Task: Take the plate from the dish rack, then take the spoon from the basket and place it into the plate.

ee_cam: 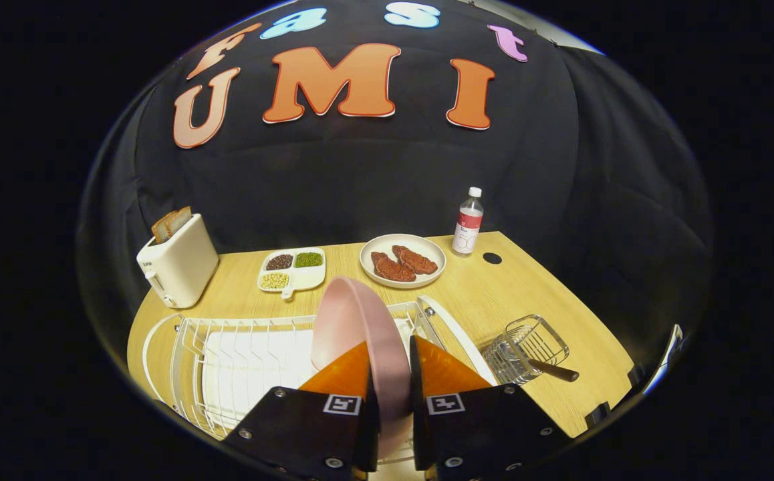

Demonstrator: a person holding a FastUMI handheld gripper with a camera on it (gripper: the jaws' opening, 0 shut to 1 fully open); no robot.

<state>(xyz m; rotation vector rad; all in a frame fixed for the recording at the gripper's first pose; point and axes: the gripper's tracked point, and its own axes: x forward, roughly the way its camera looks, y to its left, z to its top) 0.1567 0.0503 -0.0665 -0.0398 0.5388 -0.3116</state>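
A pink plate (353,321) stands on edge between my two fingers, over the right part of the white wire dish rack (240,361). My gripper (390,364) is shut on the pink plate's rim, one finger on each face. Right of the rack, a wire basket (527,347) lies on the wooden table. A spoon with a dark handle (551,369) rests in it, the handle sticking out toward the table's right edge.
Beyond the rack stand a white toaster (178,267) with bread, a divided dish of beans (291,268), a white plate with meat (403,260) and a bottle (468,230). Bare wooden table (487,294) lies between rack, basket and meat plate.
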